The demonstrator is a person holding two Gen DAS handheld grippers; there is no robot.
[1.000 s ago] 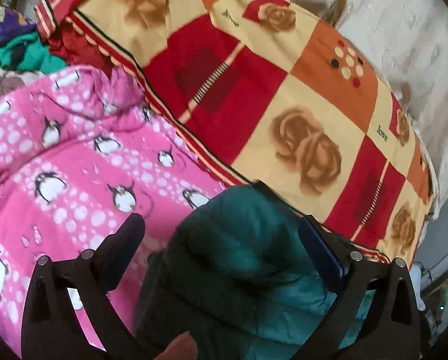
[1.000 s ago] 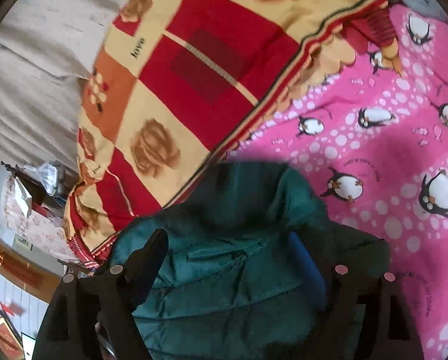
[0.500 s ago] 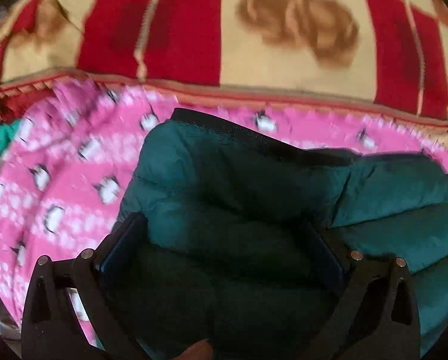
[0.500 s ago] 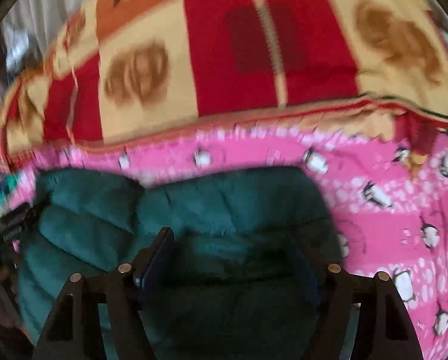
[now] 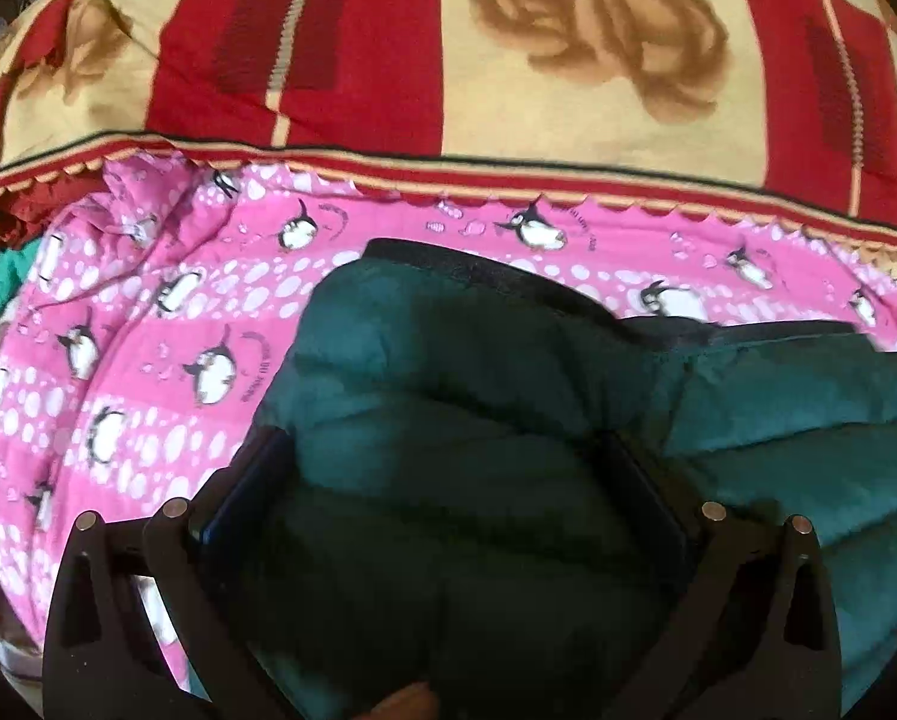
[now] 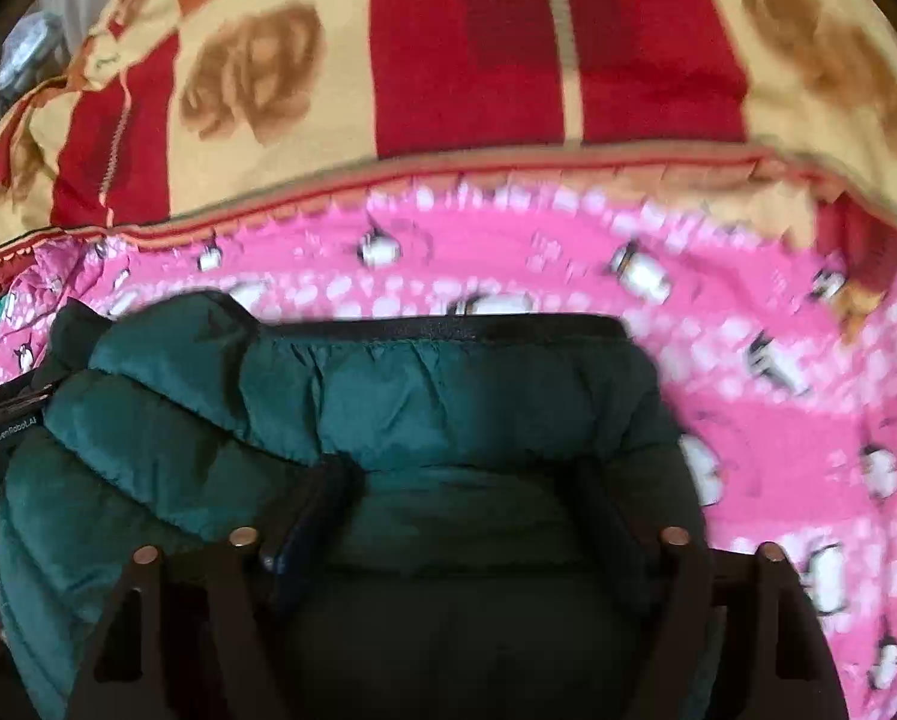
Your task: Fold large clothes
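Note:
A dark green puffer jacket (image 5: 478,372) lies bunched on a pink penguin-print cover (image 5: 148,360), its black-trimmed edge (image 5: 478,267) toward the far side. My left gripper (image 5: 457,480) points steeply down, and the padded fabric fills the gap between its fingers, which press into it. In the right wrist view the same jacket (image 6: 448,396) bulges between the fingers of my right gripper (image 6: 466,480). Its jaws are closing, and the fabric folds over the left finger (image 6: 328,498). The jacket's underside is hidden.
A red and yellow rose-patterned blanket (image 5: 508,60) lies beyond the pink cover (image 6: 778,420). A teal-green garment (image 5: 4,270) shows at the far left edge. The left gripper's labelled housing (image 6: 13,420) is at the left edge of the right wrist view.
Both views have rolled until the blanket's border runs level across them. The jacket came along between both pairs of fingers and now spreads sideways on the pink cover.

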